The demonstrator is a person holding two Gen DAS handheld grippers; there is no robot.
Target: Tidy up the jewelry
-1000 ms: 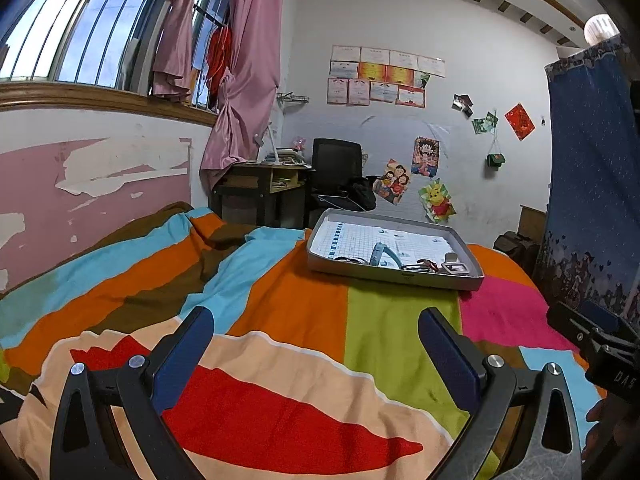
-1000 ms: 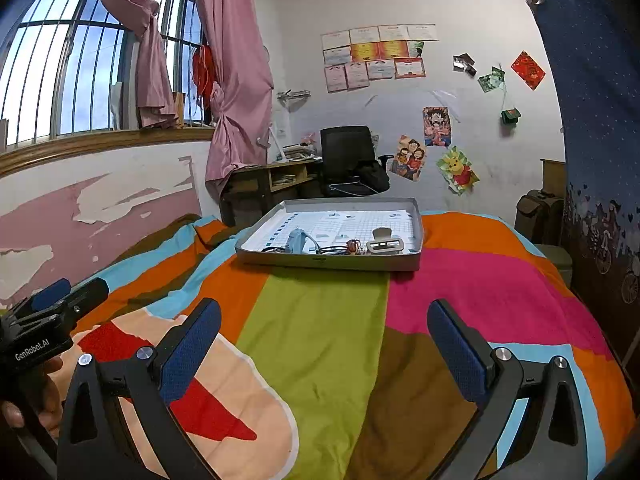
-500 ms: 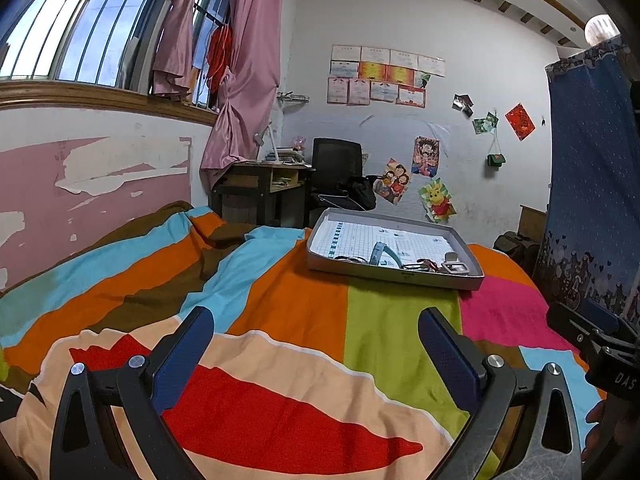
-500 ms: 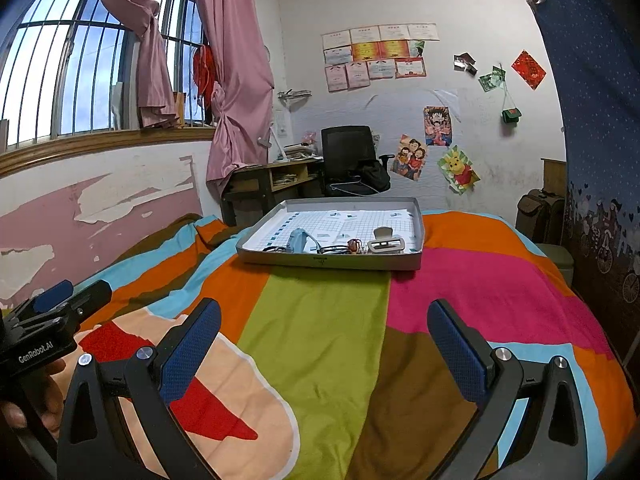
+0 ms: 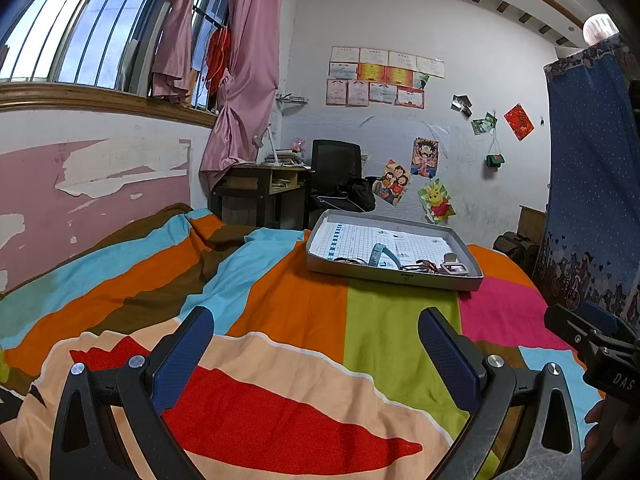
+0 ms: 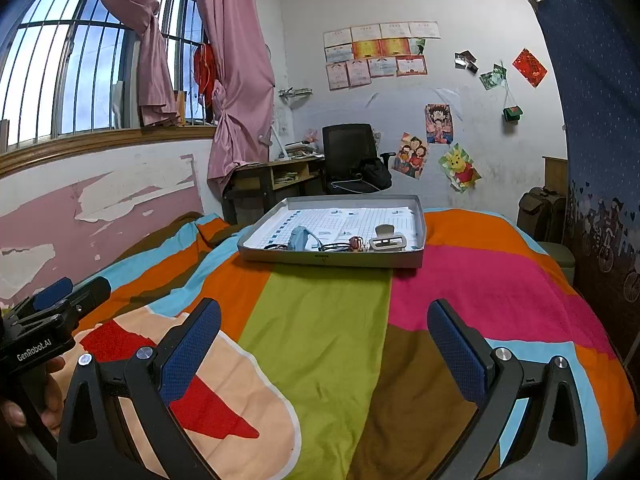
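Both units spread wide, nothing held: left hand-held gripper [image 5: 316, 340] and right hand-held gripper [image 6: 324, 332] hover low over the bed's near end. Jewelry [image 6: 340, 245] sits bunched along the near wall of the grey tray [image 6: 332, 259], toward the bed's far end, well apart from both. Sorted or not: too small to tell. Any pick: come in over the near wall, take one piece, avoid tangles. Striped bedspread [image 6: 320, 320] is soft; tray may tip. Desk [image 5: 256, 184], chair, barred window behind.
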